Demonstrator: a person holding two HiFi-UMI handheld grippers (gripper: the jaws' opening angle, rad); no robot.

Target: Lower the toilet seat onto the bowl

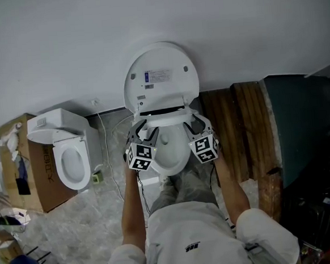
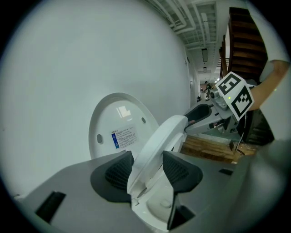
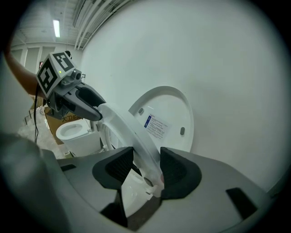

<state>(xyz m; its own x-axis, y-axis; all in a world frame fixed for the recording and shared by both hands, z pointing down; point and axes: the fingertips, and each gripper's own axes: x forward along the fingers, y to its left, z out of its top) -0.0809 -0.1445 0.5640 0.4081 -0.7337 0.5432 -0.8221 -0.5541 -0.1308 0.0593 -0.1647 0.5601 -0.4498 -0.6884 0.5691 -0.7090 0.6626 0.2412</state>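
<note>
The white toilet's lid (image 1: 161, 77) stands upright against the wall. The toilet seat (image 1: 169, 118) is tilted partway down over the bowl (image 1: 170, 156). My left gripper (image 1: 144, 126) straddles the seat's left rim. In the left gripper view the seat (image 2: 159, 141) runs between the jaws of the left gripper (image 2: 148, 170), which sit loosely around it. My right gripper (image 1: 194, 122) is on the seat's right rim. In the right gripper view the seat's thin edge (image 3: 127, 132) lies between the pads of the right gripper (image 3: 146, 166), which close on it.
A second white toilet (image 1: 70, 159) sits beside a cardboard box (image 1: 28, 168) on the left, with a cable trailing over the floor. Wooden boards (image 1: 238, 128) and a dark panel (image 1: 301, 123) stand to the right. The person's legs are right below the bowl.
</note>
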